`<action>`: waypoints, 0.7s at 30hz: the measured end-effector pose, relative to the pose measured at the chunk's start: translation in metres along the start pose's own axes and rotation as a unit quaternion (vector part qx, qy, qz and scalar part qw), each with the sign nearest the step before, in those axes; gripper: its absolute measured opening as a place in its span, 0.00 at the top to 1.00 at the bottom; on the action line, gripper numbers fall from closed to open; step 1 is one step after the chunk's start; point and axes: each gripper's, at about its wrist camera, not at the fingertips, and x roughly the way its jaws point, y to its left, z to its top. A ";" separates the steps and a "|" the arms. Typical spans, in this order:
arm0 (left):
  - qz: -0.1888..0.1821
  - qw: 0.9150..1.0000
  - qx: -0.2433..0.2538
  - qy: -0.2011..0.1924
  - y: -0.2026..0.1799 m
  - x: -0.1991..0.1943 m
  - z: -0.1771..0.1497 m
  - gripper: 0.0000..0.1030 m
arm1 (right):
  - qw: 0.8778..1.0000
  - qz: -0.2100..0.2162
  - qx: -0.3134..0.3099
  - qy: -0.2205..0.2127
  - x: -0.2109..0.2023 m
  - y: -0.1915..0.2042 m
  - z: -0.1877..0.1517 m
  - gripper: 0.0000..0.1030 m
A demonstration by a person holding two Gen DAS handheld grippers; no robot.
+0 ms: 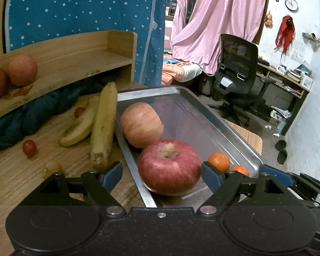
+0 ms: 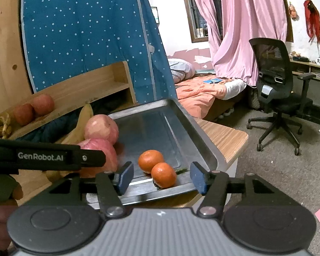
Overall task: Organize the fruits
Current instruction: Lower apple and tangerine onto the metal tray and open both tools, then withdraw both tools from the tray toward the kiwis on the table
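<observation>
both grippers stand released over the tray [image 1: 234, 132]: left gripper [image 1: 161, 173] around the red apple [image 1: 169, 167], right gripper [image 2: 159, 178] around an orange [image 2: 163, 175]. next, probably the bananas [image 1: 102, 123] at centre left.

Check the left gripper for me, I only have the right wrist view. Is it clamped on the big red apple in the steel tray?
Observer: No, it's open. The left gripper straddles the big red apple in the steel tray, with a clear gap at its left pad.
Operator: Anything loose left of the tray?
Observer: Two small red cherry tomatoes on the wooden tabletop.
Operator: I see one banana. Are there more?
Observer: Two yellow bananas lie side by side along the tray's left rim.
</observation>
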 end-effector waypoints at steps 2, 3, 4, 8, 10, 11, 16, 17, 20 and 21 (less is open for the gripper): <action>0.004 1.000 -0.003 -0.004 0.002 -0.005 0.000 0.18 | 1.000 0.000 0.000 -0.003 -0.003 0.001 0.000 0.30; 0.006 1.000 -0.004 -0.006 0.003 -0.008 0.000 0.16 | 1.000 0.000 0.000 -0.005 -0.005 0.002 0.000 0.29; 0.009 1.000 -0.006 -0.009 0.005 -0.010 -0.001 0.14 | 1.000 -0.001 0.000 -0.006 -0.006 0.003 0.001 0.26; 0.023 0.999 -0.015 -0.024 0.016 -0.024 0.000 0.08 | 1.000 0.001 -0.002 -0.016 -0.013 0.008 0.003 0.17; 0.033 0.999 -0.020 -0.031 0.023 -0.032 -0.001 0.05 | 1.000 0.003 -0.003 -0.022 -0.017 0.011 0.004 0.14; 0.037 0.998 -0.023 -0.034 0.027 -0.035 -0.001 0.04 | 1.000 0.005 -0.004 -0.024 -0.020 0.013 0.004 0.12; 0.060 0.996 -0.039 -0.048 0.047 -0.052 -0.004 0.02 | 0.999 0.014 -0.008 -0.037 -0.030 0.024 0.005 0.03; 0.064 0.996 -0.041 -0.050 0.051 -0.055 -0.004 0.02 | 0.999 0.016 -0.009 -0.039 -0.031 0.027 0.005 0.02; 0.080 0.994 -0.049 -0.058 0.066 -0.067 -0.006 0.01 | 0.999 0.023 -0.013 -0.044 -0.036 0.036 0.005 0.00; 0.085 0.993 -0.051 -0.060 0.071 -0.070 -0.007 0.01 | 0.999 0.026 -0.015 -0.045 -0.037 0.039 0.005 0.00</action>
